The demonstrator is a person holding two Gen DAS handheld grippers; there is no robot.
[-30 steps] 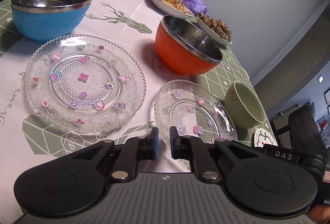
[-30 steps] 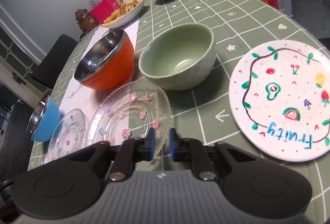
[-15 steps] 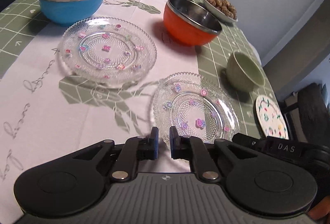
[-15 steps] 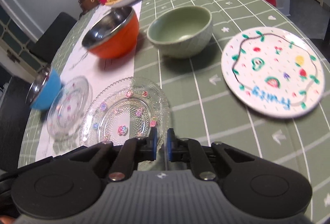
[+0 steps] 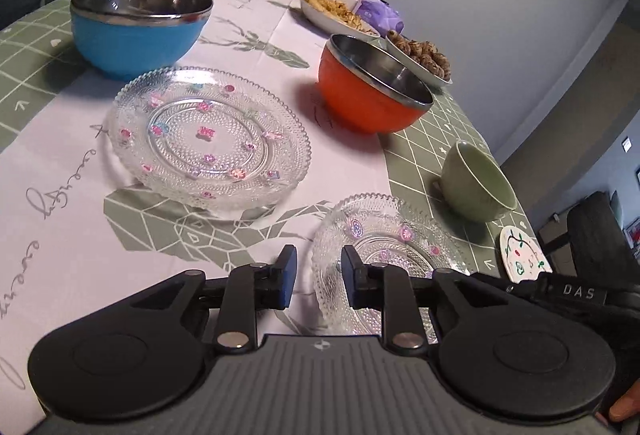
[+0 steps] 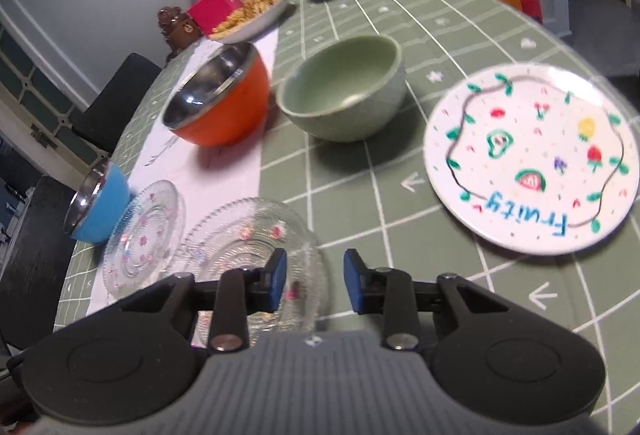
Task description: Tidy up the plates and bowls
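Both sets of my fingers are spread, holding nothing: left gripper [image 5: 316, 277] and right gripper [image 6: 315, 281] flank the small glass plate [image 5: 400, 247] low in frame, probably lining up a rim grab.

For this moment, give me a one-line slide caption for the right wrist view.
Open right gripper near a small clear glass plate, with a green ceramic bowl and a white "Fruity" plate ahead.

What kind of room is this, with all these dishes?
Probably a home dining room: a long table under a green grid tablecloth, serving dishes of snacks, and a dark chair pulled up beside it.
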